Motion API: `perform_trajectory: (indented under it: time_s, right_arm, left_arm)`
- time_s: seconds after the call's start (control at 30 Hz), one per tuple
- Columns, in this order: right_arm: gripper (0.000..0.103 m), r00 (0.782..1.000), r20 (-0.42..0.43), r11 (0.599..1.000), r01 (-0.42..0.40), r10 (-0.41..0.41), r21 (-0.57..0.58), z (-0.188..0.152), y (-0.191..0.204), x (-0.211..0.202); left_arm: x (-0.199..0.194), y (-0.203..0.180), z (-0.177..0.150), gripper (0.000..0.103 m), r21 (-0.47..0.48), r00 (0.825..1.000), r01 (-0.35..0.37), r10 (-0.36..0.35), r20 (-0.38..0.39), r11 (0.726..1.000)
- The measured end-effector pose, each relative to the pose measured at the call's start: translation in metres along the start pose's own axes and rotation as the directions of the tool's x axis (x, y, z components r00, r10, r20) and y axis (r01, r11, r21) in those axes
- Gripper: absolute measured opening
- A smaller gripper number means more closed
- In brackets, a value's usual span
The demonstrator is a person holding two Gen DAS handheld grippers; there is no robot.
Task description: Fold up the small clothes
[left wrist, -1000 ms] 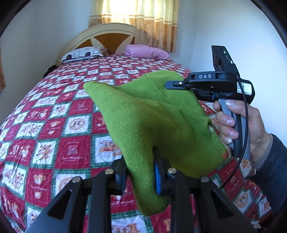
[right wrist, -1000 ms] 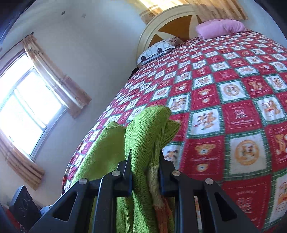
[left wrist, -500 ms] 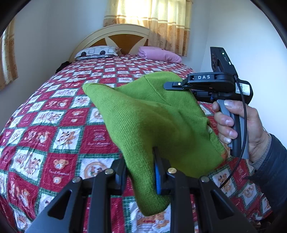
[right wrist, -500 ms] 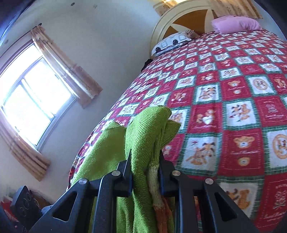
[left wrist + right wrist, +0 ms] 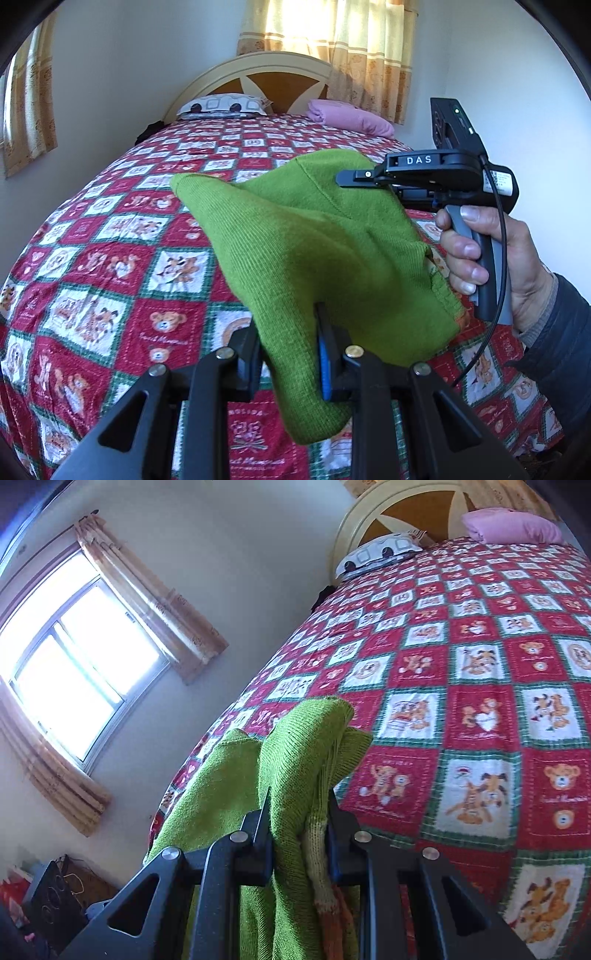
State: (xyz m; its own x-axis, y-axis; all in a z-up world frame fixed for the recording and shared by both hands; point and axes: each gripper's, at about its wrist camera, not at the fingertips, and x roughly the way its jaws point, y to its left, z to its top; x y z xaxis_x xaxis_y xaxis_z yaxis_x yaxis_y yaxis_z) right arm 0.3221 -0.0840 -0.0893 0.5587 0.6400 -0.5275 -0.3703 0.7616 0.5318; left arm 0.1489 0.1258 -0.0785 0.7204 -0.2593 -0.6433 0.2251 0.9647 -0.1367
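left gripper [image 5: 290,354]: pinching lower edge of green knit sweater [image 5: 314,240] | right gripper [image 5: 299,830]: clamped on bunched sweater edge | sweater: held in the air, stretched between both above red patchwork bedspread [image 5: 110,266]

Home bedroom. Ahead of the fingers: bed [image 5: 110,266] under a red, green and white patchwork quilt [image 5: 480,686] printed with cartoon bears. Beyond the fingers, at the far end: rounded cream-and-wood headboard [image 5: 266,79], patterned pillow [image 5: 221,105], folded pink blanket [image 5: 351,118] beside it. Above the headboard: beige patterned curtains [image 5: 332,29], backlit. To the left of the right fingers: bright sliding window [image 5: 70,664] with matching curtains, plain white walls [image 5: 240,572].
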Motion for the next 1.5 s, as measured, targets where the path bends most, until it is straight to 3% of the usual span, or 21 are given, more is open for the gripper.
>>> perform_trajectory:
  time_s: [1.07, 1.5]
  right_arm:
    - [0.022, 0.982, -0.181, 0.991, -0.082, 0.062, -0.104, -0.014, 0.086, 0.119]
    - [0.022, 0.979, -0.203, 0.995, -0.044, 0.026, -0.086, -0.022, 0.078, 0.144]
  left_arm:
    - [-0.015, 0.079, -0.049, 0.025, -0.138, 0.989, -0.15, 0.15, -0.008, 0.979]
    - [-0.003, 0.085, -0.071, 0.031, -0.163, 0.985, -0.17, 0.165, -0.042, 0.972]
